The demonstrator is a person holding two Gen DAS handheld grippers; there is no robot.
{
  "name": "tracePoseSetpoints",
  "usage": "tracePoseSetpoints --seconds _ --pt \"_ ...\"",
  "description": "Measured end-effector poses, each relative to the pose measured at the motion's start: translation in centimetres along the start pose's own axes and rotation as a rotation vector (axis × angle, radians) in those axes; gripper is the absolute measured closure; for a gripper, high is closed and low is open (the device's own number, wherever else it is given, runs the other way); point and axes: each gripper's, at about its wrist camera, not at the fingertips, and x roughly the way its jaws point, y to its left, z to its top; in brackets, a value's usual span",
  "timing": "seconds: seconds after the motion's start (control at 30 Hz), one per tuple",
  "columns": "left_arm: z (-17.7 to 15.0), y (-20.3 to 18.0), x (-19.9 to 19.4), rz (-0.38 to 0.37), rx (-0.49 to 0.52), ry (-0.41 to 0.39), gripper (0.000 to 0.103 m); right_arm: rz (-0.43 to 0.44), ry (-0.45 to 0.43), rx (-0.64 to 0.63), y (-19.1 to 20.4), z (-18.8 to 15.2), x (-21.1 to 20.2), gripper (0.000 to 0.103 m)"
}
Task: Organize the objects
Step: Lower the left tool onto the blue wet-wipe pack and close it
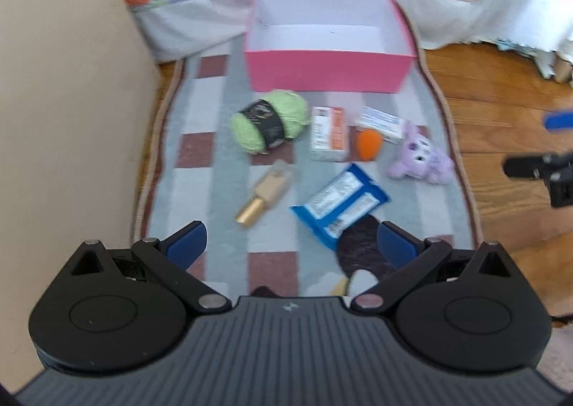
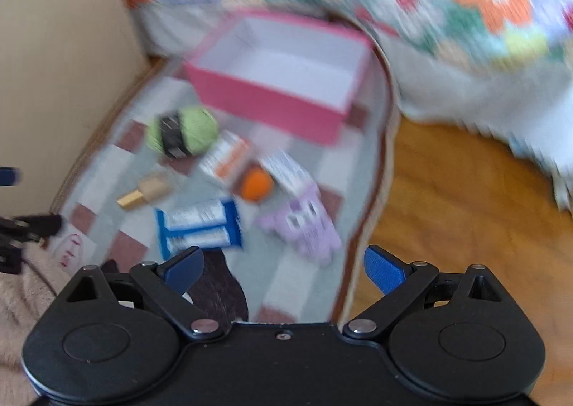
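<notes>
Gold-capped bottle (image 1: 263, 194) flat on rug (image 1: 200, 191), cap toward near-left

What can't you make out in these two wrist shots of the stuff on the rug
- Print on the orange and white carton and the white box: too small, blurred in both views.
- Dark furry object: left wrist view, partly covered by the left gripper; what it is cannot be told.
- Right wrist view: motion blur smears the blue packet and purple plush.
- Pink box: near wall hides part of its floor.
</notes>
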Motion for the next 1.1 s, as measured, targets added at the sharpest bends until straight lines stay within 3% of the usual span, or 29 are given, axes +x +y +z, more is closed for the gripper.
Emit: tracePoseSetpoints --seconds 0.13,0.2,0.3,0.37,0.6,0.77,1.1 --pt "0.6 0.0 0.6 -0.031 -0.009 -0.032 0.000 0.060 -0.163 -0.123 -1.2 0.6 -0.9 0.005" --pt "1.2 0.2 1.1 -0.066 -0.028 -0.035 0.000 0.058 -0.179 -0.135 -2.0 1.2 -0.3 0.005" --pt "2.5 0.3 2.7 -0.134 -0.058 -0.005 0.000 0.071 -0.172 -0.120 -2.9 1.8 1.2 0.005" --pt "3.1 0.1 4.1 -0.141 -0.071 0.018 0.000 0.120 -0.165 -0.125 -3.1 1.9 2.2 0.005" --pt "3.9 0.3 10.4 -0.241 -0.197 0.109 0.003 0.241 -0.082 -0.145 -0.8 1.4 6.7 0.005" --pt "3.1 0.0 14.6 -0.206 -0.218 0.166 0.005 0.330 -0.102 -0.193 1.0 0.8 9.7 0.005" --pt "0.8 0.8 19.5 -0.204 -0.290 0.165 0.015 0.404 0.009 -0.131 1.4 -0.7 16.8 0.007"
